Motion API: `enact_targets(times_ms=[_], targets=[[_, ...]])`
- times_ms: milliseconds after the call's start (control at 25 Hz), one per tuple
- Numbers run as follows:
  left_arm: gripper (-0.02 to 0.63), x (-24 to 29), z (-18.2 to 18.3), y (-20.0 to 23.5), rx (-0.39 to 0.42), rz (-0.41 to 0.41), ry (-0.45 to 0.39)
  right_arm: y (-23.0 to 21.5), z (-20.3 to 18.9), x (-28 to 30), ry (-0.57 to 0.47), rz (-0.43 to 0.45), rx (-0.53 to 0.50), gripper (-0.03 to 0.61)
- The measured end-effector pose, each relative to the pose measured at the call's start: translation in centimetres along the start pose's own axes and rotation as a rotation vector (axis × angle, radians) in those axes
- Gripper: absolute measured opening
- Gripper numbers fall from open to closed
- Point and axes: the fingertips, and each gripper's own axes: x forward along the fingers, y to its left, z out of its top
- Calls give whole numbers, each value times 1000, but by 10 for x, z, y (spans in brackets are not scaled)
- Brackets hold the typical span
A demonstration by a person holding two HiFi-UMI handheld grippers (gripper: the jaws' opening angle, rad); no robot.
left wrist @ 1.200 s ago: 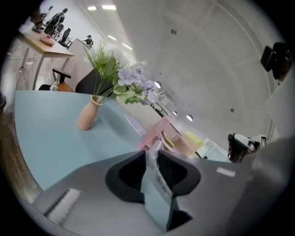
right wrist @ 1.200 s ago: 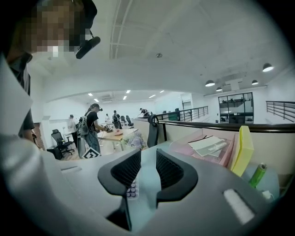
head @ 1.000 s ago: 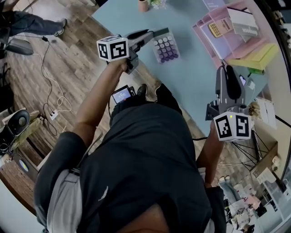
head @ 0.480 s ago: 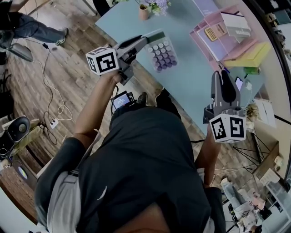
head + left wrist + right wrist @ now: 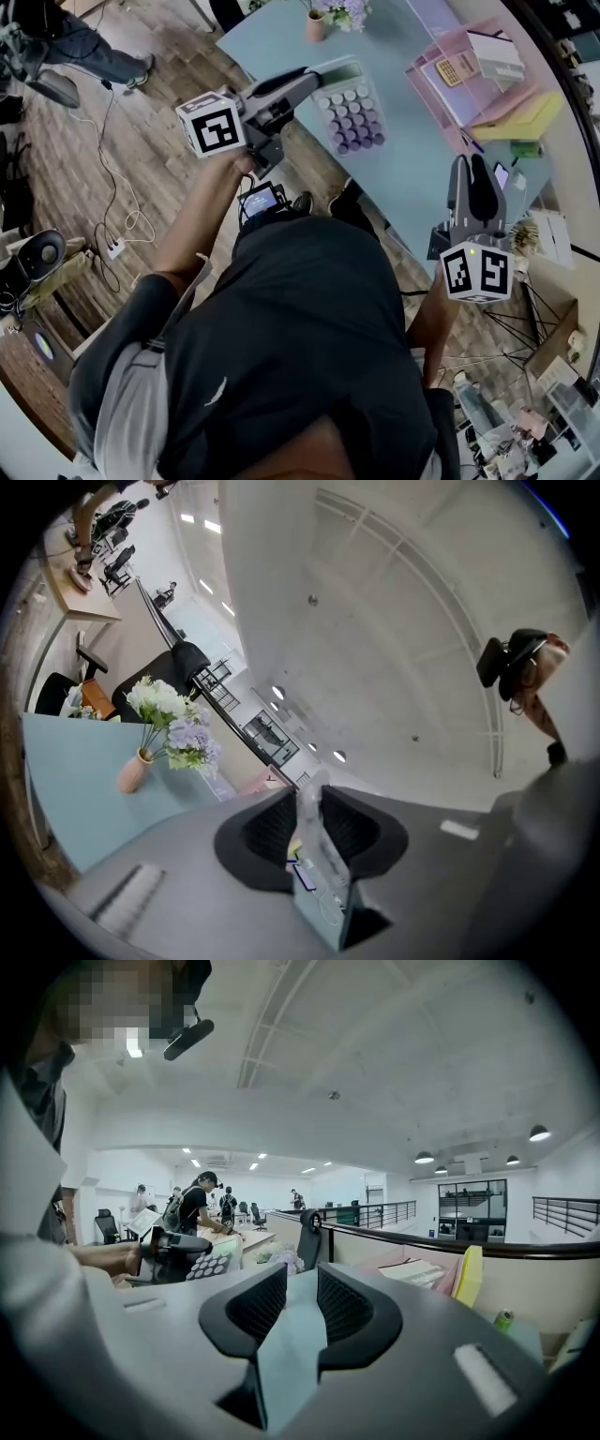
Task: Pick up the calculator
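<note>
Lifting stage: left gripper (image 5: 314, 79) jaws clamp the calculator (image 5: 354, 112) above the tabletop (image 5: 403, 155); right gripper (image 5: 470, 173) jaws stand apart, empty. Next likely needs a steady hold.

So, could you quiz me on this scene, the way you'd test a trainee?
1. True or false: the right gripper holds something.
2. Which gripper grips the calculator? A: left. B: right.
3. Fill in: the vase of flowers stands on the pale blue ____.

Key:
1. False; its jaws stand apart with nothing between them.
2. A, the left gripper.
3. table.
</note>
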Motion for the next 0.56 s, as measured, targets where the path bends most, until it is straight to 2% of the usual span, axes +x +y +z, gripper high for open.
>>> enact_targets(times_ms=[200, 360, 560], targets=[[147, -6, 0, -11, -36, -45, -18, 3, -1, -8, 0, -19, -1, 84], [147, -11, -4, -11, -39, -35, -11, 7, 0, -13, -13, -27, 5, 84], [147, -7, -10, -17, -48, -108, -17, 8, -2, -16, -7, -35, -5, 84]])
